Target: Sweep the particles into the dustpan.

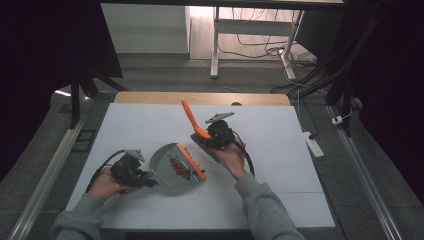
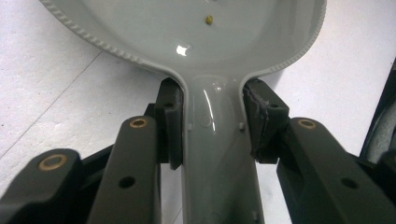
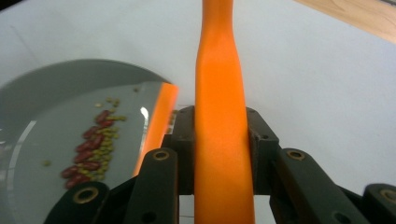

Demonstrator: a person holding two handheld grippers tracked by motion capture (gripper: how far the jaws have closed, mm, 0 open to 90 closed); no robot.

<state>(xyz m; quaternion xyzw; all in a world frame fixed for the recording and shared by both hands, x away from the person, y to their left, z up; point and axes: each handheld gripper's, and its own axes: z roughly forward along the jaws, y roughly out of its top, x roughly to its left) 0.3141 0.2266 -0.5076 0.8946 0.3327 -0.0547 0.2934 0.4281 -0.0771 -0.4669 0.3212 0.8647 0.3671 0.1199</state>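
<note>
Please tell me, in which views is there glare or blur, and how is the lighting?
High view: dim, dark surround, white table evenly lit. Left gripper view: sharp, with bright glare spots on the grey dustpan. Right gripper view: orange brush handle soft and near; beans slightly blurred.

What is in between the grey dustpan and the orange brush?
Nothing lies there. In the high view, just a narrow strip of bare white table separates the dustpan, with beans inside, from the brush in the right gripper.

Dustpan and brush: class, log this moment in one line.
left gripper: shut on dustpan | right gripper: shut on brush | beans: in dustpan
</note>
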